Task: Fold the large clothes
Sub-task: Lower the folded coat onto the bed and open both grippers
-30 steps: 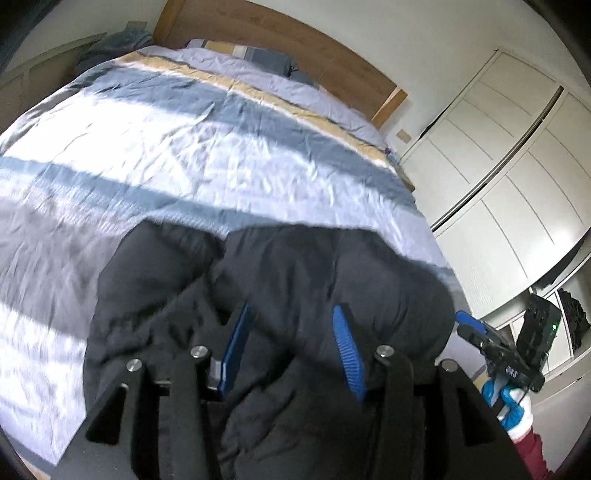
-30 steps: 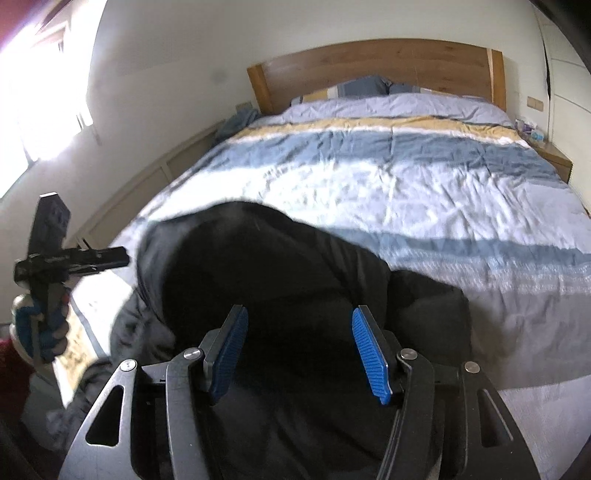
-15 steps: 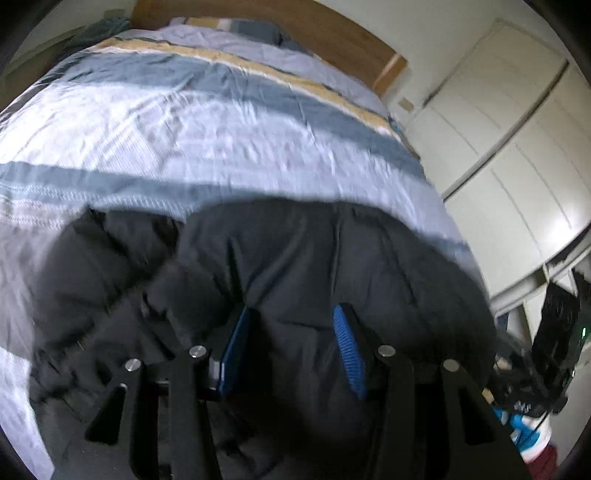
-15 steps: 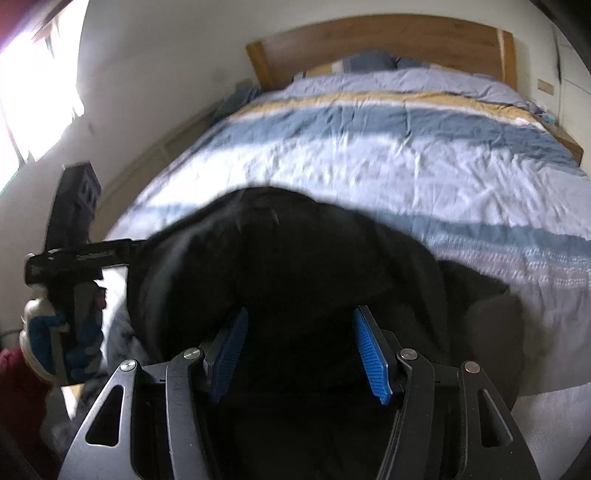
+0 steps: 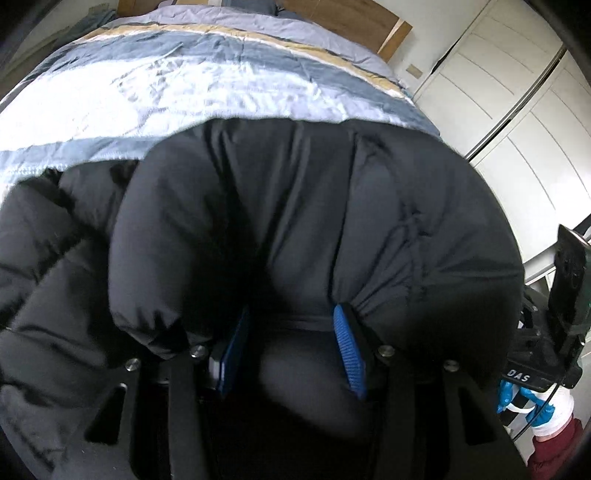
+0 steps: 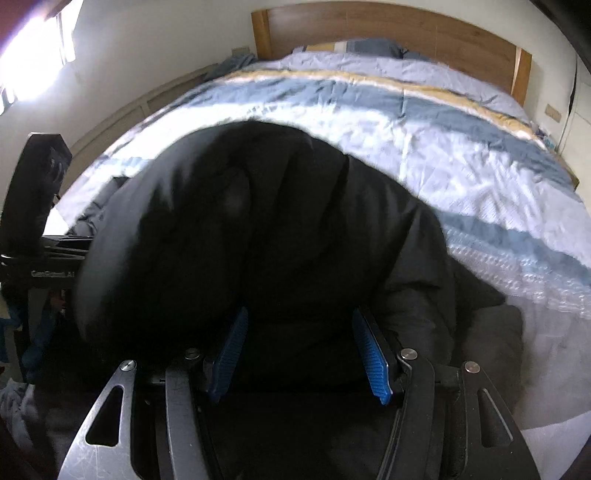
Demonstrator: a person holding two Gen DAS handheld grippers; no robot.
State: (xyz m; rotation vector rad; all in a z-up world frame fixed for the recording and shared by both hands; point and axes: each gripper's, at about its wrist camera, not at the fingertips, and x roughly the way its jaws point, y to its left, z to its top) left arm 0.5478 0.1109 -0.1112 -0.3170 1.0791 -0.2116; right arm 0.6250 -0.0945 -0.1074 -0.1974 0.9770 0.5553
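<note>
A big black puffer jacket [image 5: 295,206] lies bunched on the striped bed and fills the lower half of both views; it also shows in the right wrist view [image 6: 258,229]. My left gripper [image 5: 291,347] has thick jacket fabric packed between its blue pads and holds it. My right gripper [image 6: 299,350] stands just as wide, with dark jacket fabric filling the gap between its blue pads. The jacket bulges up and over both sets of fingers and hides the fingertips. The right gripper's body [image 5: 543,354] shows at the right edge of the left wrist view.
The bed has a blue, white and yellow striped duvet [image 5: 192,77] and a wooden headboard [image 6: 388,33]. White wardrobe doors [image 5: 517,92] stand to the right of the bed. A bright window [image 6: 33,55] is at the left. The left gripper's body [image 6: 37,206] is at the left edge.
Both grippers have moved forward toward the headboard carrying the jacket. The jacket has rolled up and over and now covers much more of each view.
</note>
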